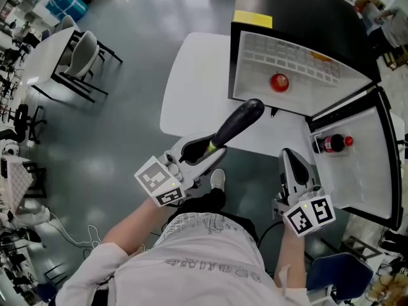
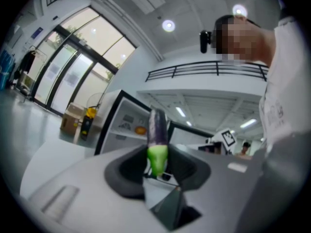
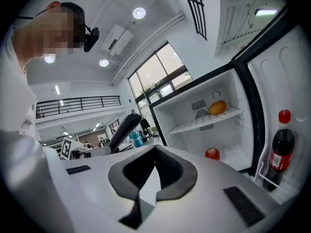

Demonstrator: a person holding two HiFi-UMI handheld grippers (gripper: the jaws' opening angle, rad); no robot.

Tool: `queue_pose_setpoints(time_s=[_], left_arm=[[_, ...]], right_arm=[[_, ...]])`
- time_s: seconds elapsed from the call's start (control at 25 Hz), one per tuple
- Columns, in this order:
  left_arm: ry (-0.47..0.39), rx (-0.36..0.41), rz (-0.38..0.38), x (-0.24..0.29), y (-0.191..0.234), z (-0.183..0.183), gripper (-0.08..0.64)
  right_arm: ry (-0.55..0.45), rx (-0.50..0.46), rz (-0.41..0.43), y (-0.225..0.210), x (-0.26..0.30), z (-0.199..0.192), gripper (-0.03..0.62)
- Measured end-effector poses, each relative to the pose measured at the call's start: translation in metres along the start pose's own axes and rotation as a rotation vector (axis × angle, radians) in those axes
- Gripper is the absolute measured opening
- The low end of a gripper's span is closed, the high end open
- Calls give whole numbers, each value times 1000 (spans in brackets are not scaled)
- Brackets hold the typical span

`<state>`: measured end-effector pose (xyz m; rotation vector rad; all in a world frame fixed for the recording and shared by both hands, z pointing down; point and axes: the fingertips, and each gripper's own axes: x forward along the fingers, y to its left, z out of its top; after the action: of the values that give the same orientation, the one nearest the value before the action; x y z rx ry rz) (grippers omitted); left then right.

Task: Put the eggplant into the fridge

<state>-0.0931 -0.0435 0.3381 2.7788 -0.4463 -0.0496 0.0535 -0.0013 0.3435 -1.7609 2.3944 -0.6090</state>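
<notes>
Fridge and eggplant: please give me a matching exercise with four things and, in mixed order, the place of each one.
Things:
1. dark purple eggplant with green stem
2. round red fruit
3. oval orange fruit
4. dark plastic bottle with red cap

Places:
A. open fridge door rack
B. between the left tongs
C. upper fridge shelf
D. fridge floor

Pairs: 1-B, 2-D, 3-C, 4-A

Bright, even daylight; gripper views warp at edges.
</notes>
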Motion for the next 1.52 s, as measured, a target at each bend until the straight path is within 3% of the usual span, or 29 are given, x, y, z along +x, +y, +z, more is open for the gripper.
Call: queue_pose_setpoints(time_s=[0.4, 0.92, 1.52], left_arm=[[13, 21, -12, 12, 41, 10, 133], [27, 26, -24, 26, 56, 12, 133], [48, 41, 65, 77, 75, 8, 133]], right_arm=[[16, -18, -15, -3, 45, 11, 5], [-2, -23, -28, -7, 60, 18, 5], [11, -54, 23, -50, 76, 35, 5]])
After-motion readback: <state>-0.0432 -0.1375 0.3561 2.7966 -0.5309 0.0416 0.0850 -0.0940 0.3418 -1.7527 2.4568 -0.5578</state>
